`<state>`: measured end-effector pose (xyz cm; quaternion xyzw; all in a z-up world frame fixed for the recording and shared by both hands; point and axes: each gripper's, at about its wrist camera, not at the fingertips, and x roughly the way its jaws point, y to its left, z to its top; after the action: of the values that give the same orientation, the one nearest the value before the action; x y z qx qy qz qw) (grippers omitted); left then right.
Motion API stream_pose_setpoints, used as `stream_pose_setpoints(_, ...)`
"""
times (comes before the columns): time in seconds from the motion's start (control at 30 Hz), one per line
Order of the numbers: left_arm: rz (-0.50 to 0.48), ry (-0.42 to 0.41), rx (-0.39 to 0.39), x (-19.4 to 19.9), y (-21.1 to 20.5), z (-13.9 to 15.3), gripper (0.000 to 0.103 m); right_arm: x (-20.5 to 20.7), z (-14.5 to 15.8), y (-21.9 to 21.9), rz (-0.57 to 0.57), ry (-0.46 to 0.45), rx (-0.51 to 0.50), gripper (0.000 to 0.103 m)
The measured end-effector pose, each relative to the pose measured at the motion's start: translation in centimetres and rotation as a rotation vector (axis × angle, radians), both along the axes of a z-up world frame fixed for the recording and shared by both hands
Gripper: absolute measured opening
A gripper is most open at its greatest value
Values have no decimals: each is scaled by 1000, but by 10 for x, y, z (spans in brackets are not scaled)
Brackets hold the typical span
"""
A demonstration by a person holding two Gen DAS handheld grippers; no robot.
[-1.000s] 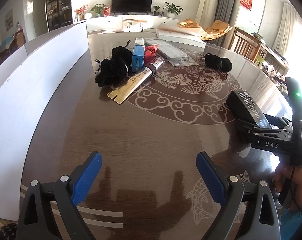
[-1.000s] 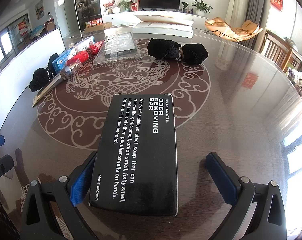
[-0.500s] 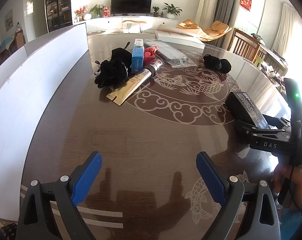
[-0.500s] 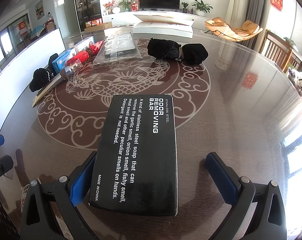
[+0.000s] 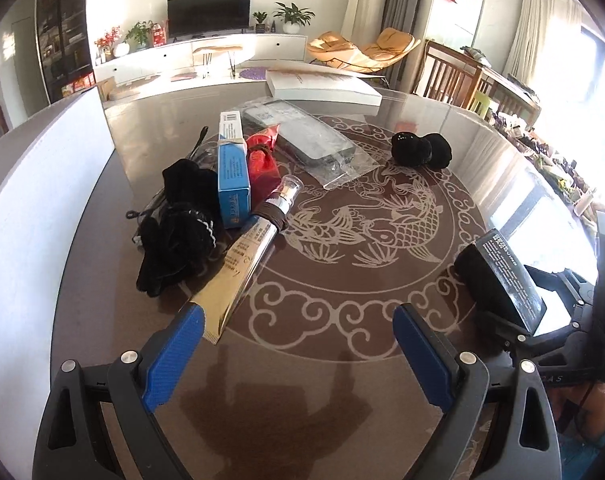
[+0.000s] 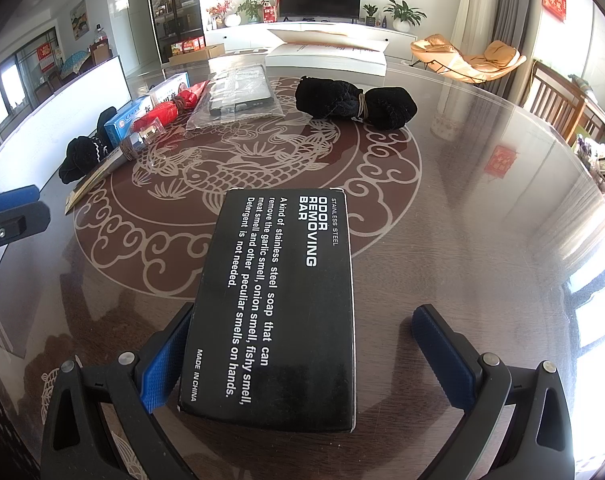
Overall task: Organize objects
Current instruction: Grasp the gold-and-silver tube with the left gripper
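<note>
Right wrist view has the black box (image 6: 274, 304) lying flat between the wide-open, empty right gripper (image 6: 298, 356), its left finger (image 6: 162, 364) touching one long edge; stiff and light-looking, best pinched across those long sides.

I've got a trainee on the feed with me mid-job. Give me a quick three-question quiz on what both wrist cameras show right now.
1. True or false: the right gripper is clamped shut on the black odor removing bar box.
2. Which item's flat crimped end lies nearest the left gripper? A) blue carton B) gold cosmetic tube C) bagged phone case
3. Fill in: the rolled black cloth beyond the box is tied around its middle with a ____.

Key: 1. False; the jaws are open, with a clear gap on the right side. 2. B. 3. Band.
</note>
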<state>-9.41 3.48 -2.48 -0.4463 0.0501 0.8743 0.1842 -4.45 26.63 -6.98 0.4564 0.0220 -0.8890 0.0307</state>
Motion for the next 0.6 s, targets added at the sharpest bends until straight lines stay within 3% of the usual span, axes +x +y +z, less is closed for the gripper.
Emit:
stream_pose_setpoints(0.13, 21, -63, -32, -38, 7, -20, 96, 0, 0, 0, 0, 0, 0, 103)
stream_pose_setpoints(0.2, 62, -64, -53, -49, 5, -26, 97, 0, 0, 0, 0, 0, 0, 103)
stream_pose_setpoints(0.3, 98, -52, -25, -54, 3, -29, 96, 0, 0, 0, 0, 0, 0, 103)
stream_pose_setpoints(0.37, 124, 3, -91, -48, 8, -30, 72, 0, 0, 0, 0, 0, 0, 103)
stream_pose_setpoints(0.43, 123, 27, -76, -38, 11, -28, 35, 0, 0, 0, 0, 0, 0, 103)
stream_pose_setpoints(0.5, 124, 21, -78, -25, 12, -28, 27, 0, 0, 0, 0, 0, 0, 103)
stream_pose_setpoints(0.6, 134, 24, -86, 9, 12, -27, 28, 0, 0, 0, 0, 0, 0, 103)
